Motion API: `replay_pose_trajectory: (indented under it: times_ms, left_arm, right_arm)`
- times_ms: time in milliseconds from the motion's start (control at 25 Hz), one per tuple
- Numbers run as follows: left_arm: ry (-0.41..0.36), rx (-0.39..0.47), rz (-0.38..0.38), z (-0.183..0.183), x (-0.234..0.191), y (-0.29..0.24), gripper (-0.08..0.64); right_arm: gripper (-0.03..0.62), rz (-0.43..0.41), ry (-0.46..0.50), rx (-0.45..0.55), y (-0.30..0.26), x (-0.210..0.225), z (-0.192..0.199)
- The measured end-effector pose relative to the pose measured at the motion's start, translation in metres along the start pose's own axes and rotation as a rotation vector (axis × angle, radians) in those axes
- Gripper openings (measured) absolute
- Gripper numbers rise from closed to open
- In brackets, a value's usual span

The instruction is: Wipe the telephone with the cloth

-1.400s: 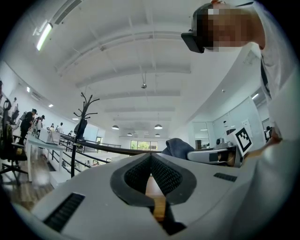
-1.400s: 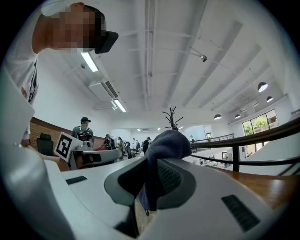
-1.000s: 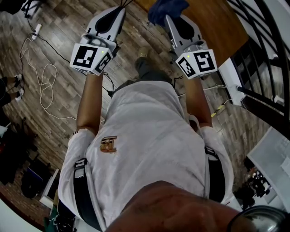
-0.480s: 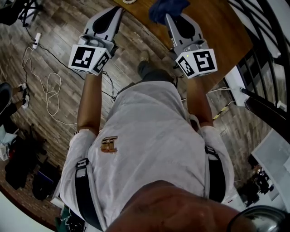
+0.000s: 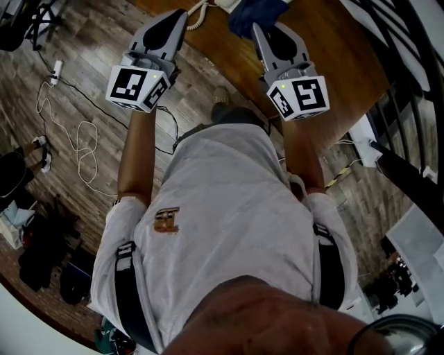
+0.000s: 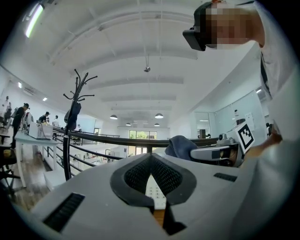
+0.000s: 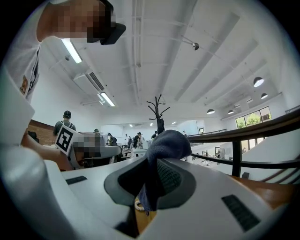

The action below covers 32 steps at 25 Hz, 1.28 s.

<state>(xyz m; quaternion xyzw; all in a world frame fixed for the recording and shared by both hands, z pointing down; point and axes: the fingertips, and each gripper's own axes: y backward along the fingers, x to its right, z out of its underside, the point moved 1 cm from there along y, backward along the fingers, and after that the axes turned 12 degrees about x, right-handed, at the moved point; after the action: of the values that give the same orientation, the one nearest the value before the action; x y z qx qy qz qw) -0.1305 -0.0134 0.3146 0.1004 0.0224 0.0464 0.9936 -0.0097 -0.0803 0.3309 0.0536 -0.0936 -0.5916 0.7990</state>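
The white telephone (image 5: pixel 223 3) just shows at the head view's top edge, on the brown wooden table (image 5: pixel 319 41), its coiled cord (image 5: pixel 198 15) hanging off the table's edge. My right gripper (image 5: pixel 255 26) is shut on a dark blue cloth (image 5: pixel 253 12), held above the table just right of the phone. The cloth (image 7: pixel 166 145) bunches over the jaws in the right gripper view, with the cord (image 7: pixel 138 205) below. My left gripper (image 5: pixel 182 14) is shut and holds nothing. Its jaws (image 6: pixel 151 159) frame the phone's keypad (image 6: pixel 153 191).
White cables (image 5: pixel 76 139) trail over the wooden floor at the left. A black railing (image 5: pixel 409 62) runs along the table's right side, and a white box (image 5: pixel 361 132) lies below it. A coat rack (image 6: pixel 75 117) stands beyond the railing. People sit at desks far off.
The table has slid further into the head view, and the phone's corner and cord now show at the top. Both grippers keep their pose, the cloth still in the right one.
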Motion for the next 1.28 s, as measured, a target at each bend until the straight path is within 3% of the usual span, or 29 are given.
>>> replay_pose_trajectory:
  times_ms: [200, 520, 800, 1280]
  left_arm:
    - [-0.007, -0.050, 0.031, 0.022, -0.010, -0.057, 0.018]
    - [0.007, -0.110, 0.091, 0.038, -0.039, -0.088, 0.018]
    - [0.035, -0.172, 0.178, 0.060, -0.066, -0.134, 0.020]
    - [0.105, -0.360, 0.362, 0.125, -0.104, -0.207, 0.021]
  right_arm:
    - [0.060, 0.038, -0.023, -0.012, -0.020, 0.054, 0.010]
    - [0.060, 0.111, -0.023, -0.018, -0.053, 0.070, 0.012]
    - [0.060, 0.202, -0.004, -0.052, -0.077, 0.093, 0.020]
    - [0.060, 0.404, 0.014, -0.106, -0.115, 0.147, 0.040]
